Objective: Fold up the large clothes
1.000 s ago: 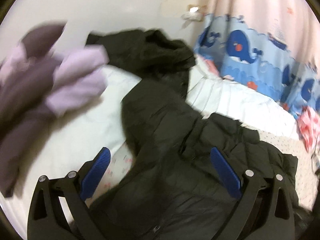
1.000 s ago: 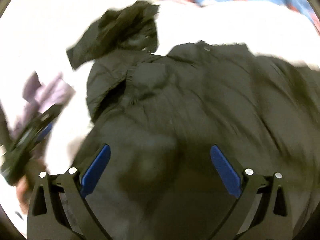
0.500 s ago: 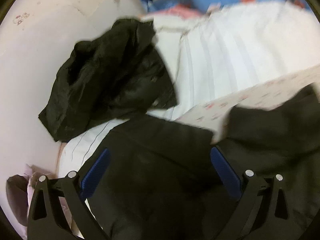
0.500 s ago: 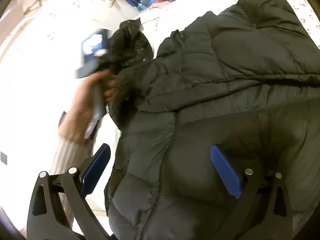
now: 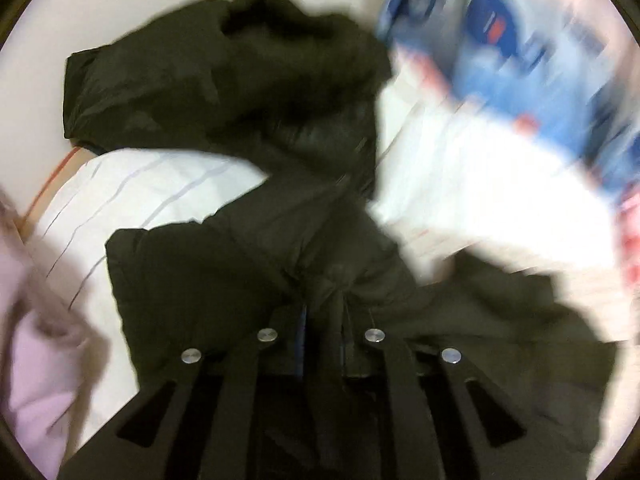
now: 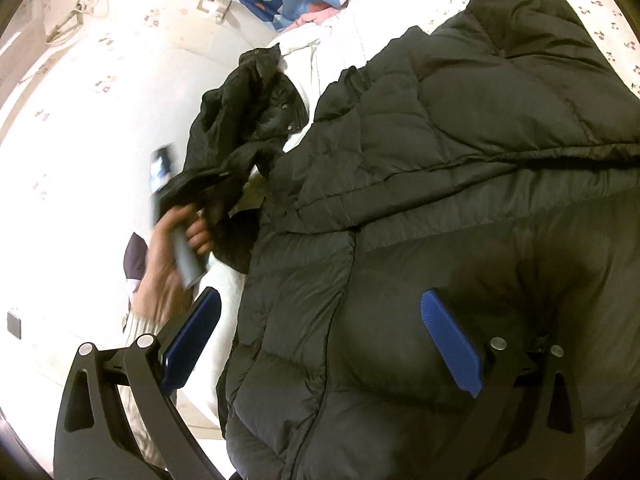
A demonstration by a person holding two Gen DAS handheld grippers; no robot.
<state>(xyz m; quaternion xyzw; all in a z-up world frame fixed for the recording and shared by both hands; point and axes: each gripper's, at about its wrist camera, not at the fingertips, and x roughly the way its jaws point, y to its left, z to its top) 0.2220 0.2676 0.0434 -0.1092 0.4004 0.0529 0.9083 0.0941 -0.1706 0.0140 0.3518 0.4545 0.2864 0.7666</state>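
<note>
- Fabric of the black puffer jacket (image 5: 256, 280) is bunched right at the left gripper (image 5: 322, 320), whose blue pads are pressed together on a fold of it at the near edge of the left wrist view.
- Jacket body fills the near and right part of the right wrist view (image 6: 460, 208), lying on a white bed (image 6: 340, 36); its long axis seems to run from near to far right.
- The right gripper (image 6: 320, 344) hovers over the quilted body with its pads spread wide and nothing between them.
- The coming fold, as I judge it, turns on the sleeve: it runs away to the left of the body, and the left gripper, gripped by a bare hand (image 6: 168, 240), sits at that side, so the left hand is the nearer one to carry it across.
- Farther off, a crumpled dark heap (image 5: 224, 80), perhaps the hood, lies toward the wall.
- A lilac garment (image 5: 32, 320) sits at the left edge, cut off.
- The left wrist view is smeared by motion; the blue patterned cloth (image 5: 520, 60) at far right is hard to make out.
- Exactly which part of the jacket is pinched cannot be told.
</note>
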